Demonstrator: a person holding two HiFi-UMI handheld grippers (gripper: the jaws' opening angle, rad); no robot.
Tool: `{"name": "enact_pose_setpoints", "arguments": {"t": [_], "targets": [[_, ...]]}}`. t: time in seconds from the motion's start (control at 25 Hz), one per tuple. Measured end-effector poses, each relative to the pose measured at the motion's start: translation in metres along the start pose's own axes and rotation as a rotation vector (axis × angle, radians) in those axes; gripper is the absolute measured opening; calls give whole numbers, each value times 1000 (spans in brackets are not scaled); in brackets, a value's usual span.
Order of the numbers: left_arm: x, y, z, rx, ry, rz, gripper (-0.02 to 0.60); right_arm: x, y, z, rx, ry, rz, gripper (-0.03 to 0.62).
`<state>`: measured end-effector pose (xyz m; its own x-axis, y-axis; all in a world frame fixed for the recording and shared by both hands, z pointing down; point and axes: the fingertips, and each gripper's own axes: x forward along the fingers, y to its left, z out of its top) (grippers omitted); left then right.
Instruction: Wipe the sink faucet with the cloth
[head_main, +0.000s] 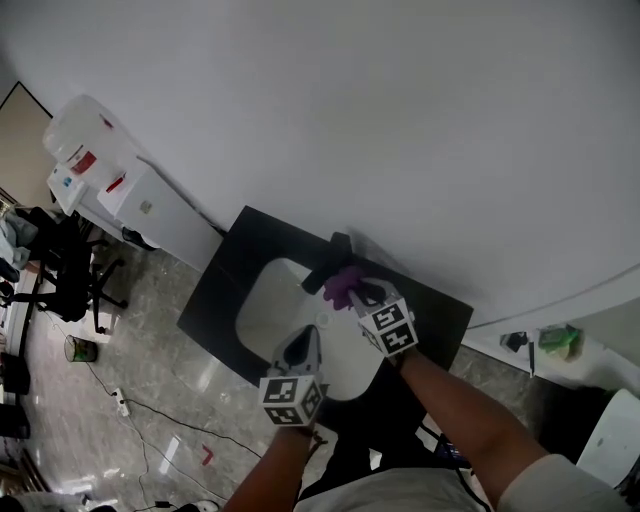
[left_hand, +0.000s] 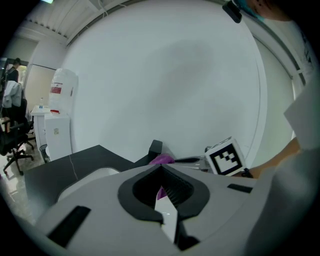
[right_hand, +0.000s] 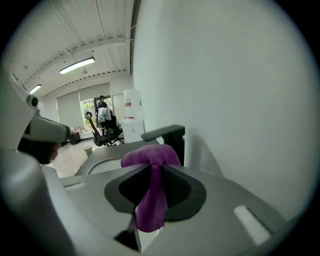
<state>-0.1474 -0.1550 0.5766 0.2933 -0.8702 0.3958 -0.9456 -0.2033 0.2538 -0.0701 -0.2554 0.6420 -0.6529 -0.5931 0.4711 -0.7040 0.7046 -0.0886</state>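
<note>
A black faucet (head_main: 322, 270) stands at the back of a white sink (head_main: 262, 300) set in a black countertop (head_main: 222, 285). My right gripper (head_main: 358, 296) is shut on a purple cloth (head_main: 344, 286), held right beside the faucet's spout. In the right gripper view the cloth (right_hand: 150, 157) bunches over the jaw tips and hangs down between them, with the faucet (right_hand: 165, 134) just behind. My left gripper (head_main: 304, 340) hovers over the sink basin, jaws shut with nothing in them. From the left gripper view, cloth (left_hand: 161, 160) and faucet (left_hand: 155, 148) lie straight ahead.
A white wall rises directly behind the faucet. At the left stand a white water dispenser (head_main: 130, 195) with jugs and a black office chair (head_main: 70, 270). Cables run across the grey floor (head_main: 150, 400). A green object (head_main: 560, 340) lies on a ledge to the right.
</note>
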Motion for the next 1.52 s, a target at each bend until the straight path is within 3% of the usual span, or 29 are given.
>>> {"name": "enact_pose_setpoints", "arguments": {"t": [0.32,0.52,0.92,1.52], "targets": [[-47,-36,58,-16,-98,0,5,-127,60,86,4,-156,-15,71],[-74,-63,80,-5,-162,15,5,-169,74,108,16,-204,-33,71],[-76,-63,99,17,-176,71,5,-176,55,101,77,-169,-67,69],[-73,-70,97,10,-168,71,5,-180,46,99,80,-167,-69,69]]}}
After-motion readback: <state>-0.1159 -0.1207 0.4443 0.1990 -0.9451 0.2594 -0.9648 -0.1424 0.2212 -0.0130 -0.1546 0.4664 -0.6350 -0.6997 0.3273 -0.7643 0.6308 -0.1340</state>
